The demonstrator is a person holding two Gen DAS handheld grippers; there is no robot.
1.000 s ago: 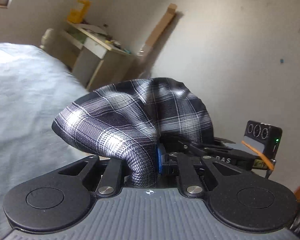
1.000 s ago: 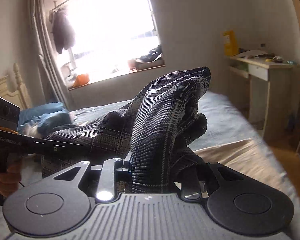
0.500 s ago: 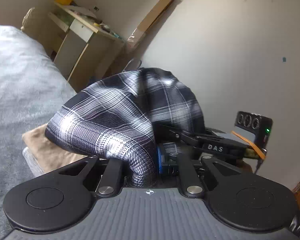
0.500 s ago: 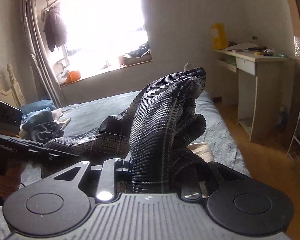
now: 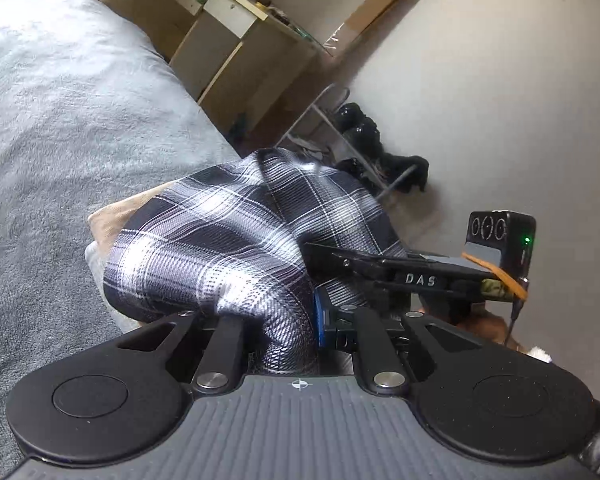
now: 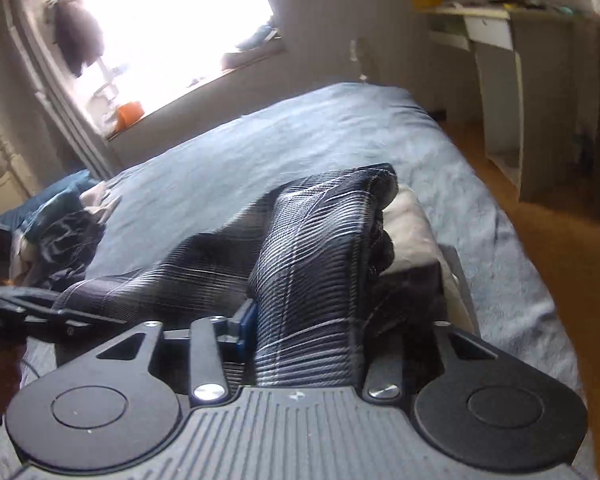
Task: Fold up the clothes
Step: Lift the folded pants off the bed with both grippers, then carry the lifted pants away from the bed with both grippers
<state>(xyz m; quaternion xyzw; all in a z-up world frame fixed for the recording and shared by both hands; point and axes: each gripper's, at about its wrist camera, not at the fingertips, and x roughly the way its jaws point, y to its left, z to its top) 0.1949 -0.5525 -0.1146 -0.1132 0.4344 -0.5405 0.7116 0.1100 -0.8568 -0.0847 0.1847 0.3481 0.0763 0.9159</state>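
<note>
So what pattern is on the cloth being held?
The cloth is plaid: dark navy-black with white and grey stripes crossing. It shows best in the left wrist view.

Shirt (image 5: 236, 240): black-and-white plaid. Bed (image 5: 60, 120) cover: pale grey-blue. Folded cloth (image 5: 120, 216) under shirt: tan. Left tool (image 5: 315, 320): black, blue pad. Right tool (image 6: 307, 340): black, blue pad. Floor (image 6: 559, 280): orange-brown. Walls (image 5: 499, 80): grey-white.

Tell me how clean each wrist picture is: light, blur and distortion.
Left wrist view: sharp and evenly lit, with a soft sheen on the plaid cloth; fisheye bends the desk and darkens the corners. Right wrist view: motion blur smears the bed and plaid weave; the window is blown out to white, leaving the near cloth dim.
</note>
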